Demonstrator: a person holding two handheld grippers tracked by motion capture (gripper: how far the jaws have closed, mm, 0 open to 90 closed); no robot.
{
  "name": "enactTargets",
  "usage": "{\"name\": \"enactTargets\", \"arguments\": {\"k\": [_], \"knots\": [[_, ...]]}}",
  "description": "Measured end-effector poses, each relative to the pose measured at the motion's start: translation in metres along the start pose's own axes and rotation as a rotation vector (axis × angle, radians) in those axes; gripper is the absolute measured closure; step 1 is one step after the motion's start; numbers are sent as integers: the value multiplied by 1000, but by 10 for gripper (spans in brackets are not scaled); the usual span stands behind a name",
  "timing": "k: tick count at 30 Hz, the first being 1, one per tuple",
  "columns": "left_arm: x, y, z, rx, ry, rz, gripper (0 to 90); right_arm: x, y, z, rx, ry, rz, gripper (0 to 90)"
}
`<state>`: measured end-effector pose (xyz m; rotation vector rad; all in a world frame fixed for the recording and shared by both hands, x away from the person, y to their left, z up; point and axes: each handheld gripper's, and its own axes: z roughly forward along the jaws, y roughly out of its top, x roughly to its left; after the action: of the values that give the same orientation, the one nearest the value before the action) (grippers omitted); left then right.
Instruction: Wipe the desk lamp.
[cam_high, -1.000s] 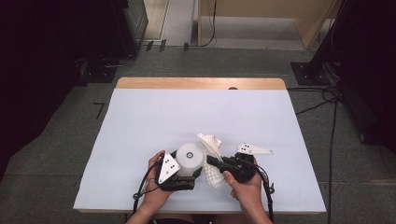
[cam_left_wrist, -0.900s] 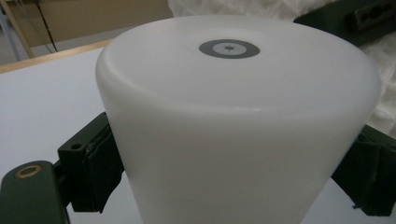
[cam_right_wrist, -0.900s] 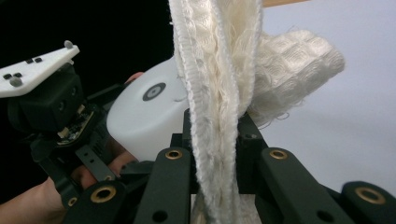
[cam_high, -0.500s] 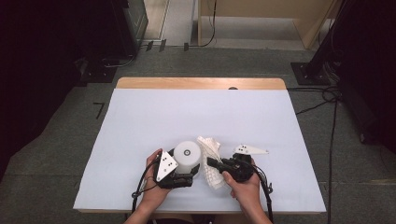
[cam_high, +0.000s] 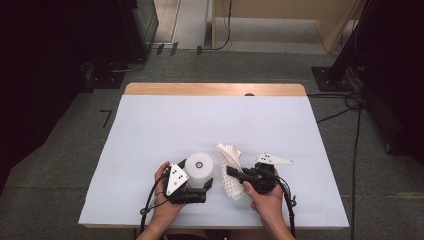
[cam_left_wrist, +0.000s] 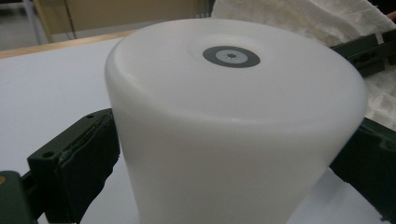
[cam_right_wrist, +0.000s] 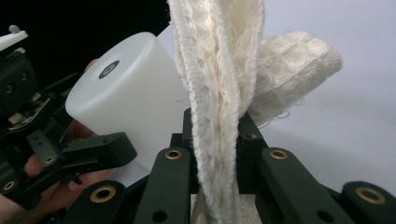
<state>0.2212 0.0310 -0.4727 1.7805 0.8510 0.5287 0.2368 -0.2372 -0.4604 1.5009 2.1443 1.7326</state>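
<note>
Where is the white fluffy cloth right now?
In the high view the cloth is near the table's front edge, right of the white cup, pinched in the right gripper's jaws.

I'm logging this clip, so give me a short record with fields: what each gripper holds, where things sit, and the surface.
left gripper: jaws shut on white cup
white cup: upside down, standing on the table
right gripper: jaws shut on cream cloth
cream cloth: bunched, just right of the cup
table: covered in white, wooden far edge
</note>
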Motion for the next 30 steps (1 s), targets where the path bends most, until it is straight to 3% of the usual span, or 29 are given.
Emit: {"name": "enactTargets", "arguments": {"k": [3,6,9,13,15,19,22,30], "knots": [[-6,0,3,26,67,-28,0,-2,1,-1,-4,-4,6,791],[-10,-2,9,63,91,-57,0,-2,0,0,1,-7,6,792],[-15,-3,9,61,126,-16,81,-2,-2,2,10,-8,-1,792],[-5,-1,7,63,85,1,86,0,-3,5,17,-7,-4,792],[4,1,2,21,53,-16,87,2,-4,6,20,-3,-5,792],[19,9,-9,-53,-74,-18,87,3,-6,10,32,-2,-6,792],[22,11,-11,-74,-140,-23,87,4,-8,12,38,3,-10,792],[11,7,-3,-16,-167,45,87,16,-3,9,14,42,-27,792]]}}
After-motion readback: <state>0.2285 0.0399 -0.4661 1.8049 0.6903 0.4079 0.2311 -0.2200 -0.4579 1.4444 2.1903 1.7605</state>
